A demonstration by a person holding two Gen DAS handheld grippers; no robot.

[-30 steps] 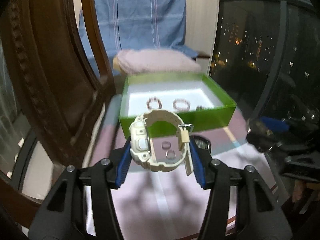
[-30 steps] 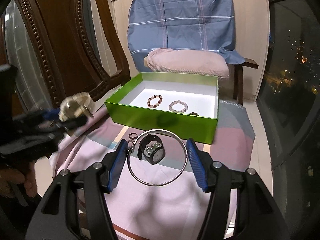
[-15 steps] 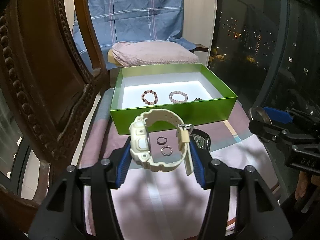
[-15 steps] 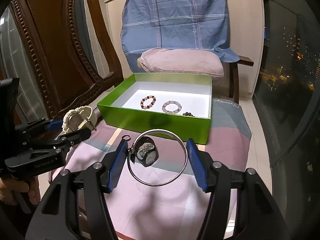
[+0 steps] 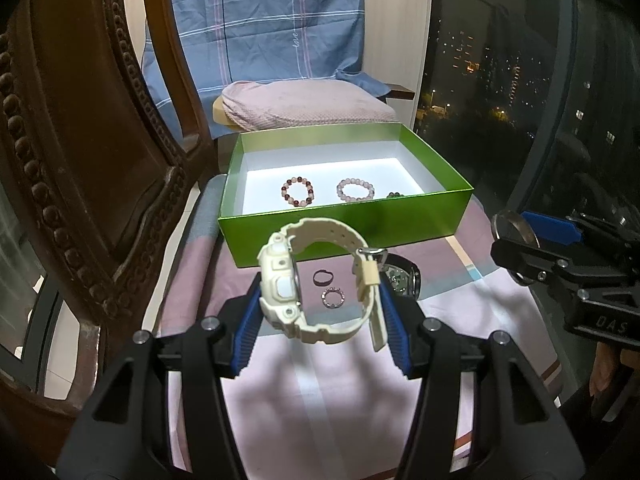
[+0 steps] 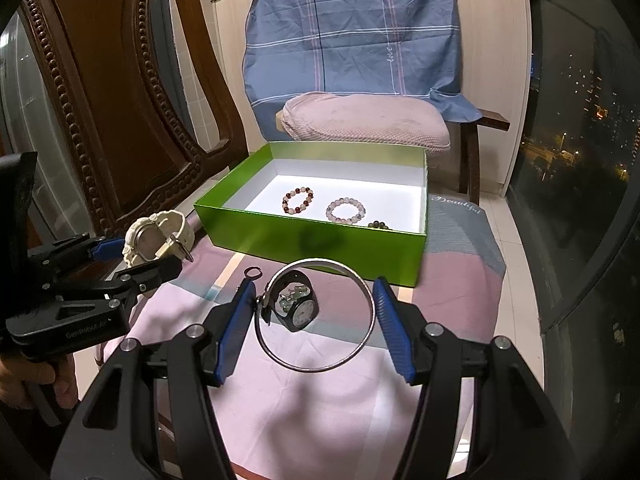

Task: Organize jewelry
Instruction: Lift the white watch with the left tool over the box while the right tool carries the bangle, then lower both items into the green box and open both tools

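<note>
Nearer the left view's middle than a second ago, the green box (image 5: pixel 344 228) sits at twelve o'clock of the left tool (image 5: pixel 318 312), half-closed on a chunky, stiff cream watch (image 5: pixel 320 280) by case and strap, while the right tool (image 6: pixel 316 320) pinches a light, slippery, rigid bangle (image 6: pixel 316 364) across its rim.

Cream watch (image 5: pixel 320 284), green box (image 5: pixel 344 224), blue-checked cloth (image 6: pixel 352 28)

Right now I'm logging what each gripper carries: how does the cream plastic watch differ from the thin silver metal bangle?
The cream plastic watch is chunky, with a case, strap and buckle; the thin silver metal bangle is a plain bare hoop. The watch sits in the left gripper, the bangle in the right gripper. The watch is opaque cream, the bangle shiny. Both are clamped between blue pads above the pink cloth, outside the green box.
</note>
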